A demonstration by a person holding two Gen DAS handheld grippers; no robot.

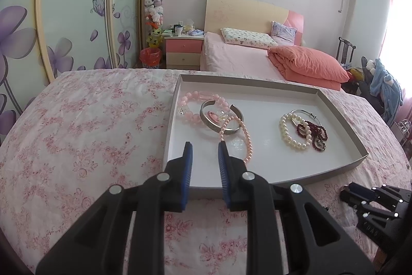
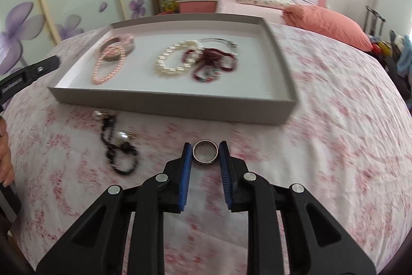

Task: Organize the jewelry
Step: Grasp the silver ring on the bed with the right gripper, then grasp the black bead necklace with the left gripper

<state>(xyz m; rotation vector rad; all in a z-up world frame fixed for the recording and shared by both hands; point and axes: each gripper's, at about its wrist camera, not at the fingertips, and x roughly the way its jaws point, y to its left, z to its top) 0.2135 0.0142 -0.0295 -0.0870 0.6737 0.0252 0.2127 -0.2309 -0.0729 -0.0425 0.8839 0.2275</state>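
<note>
My right gripper (image 2: 205, 145) reaches down to the floral bedspread, and a silver ring (image 2: 205, 152) sits between its blue pads with both pads against its sides. A grey, white-lined tray (image 2: 167, 105) lies just beyond it. In the tray are a pink pearl bracelet (image 1: 246, 138), a silver cuff (image 1: 219, 126), a pink bead bracelet (image 1: 190, 105), a white pearl bracelet (image 1: 285, 132) and dark red beads (image 1: 318, 135). My left gripper (image 1: 205, 146) hovers over the tray's near left corner, open a little with nothing between its pads.
A black chain with pearl drops (image 2: 118, 146) lies on the bedspread (image 1: 77, 133) left of the ring, in front of the tray. A hand (image 2: 5, 159) shows at the left edge of the right wrist view. Beyond the bedspread stand a second bed (image 1: 244, 58), a nightstand (image 1: 184, 48) and wardrobe doors.
</note>
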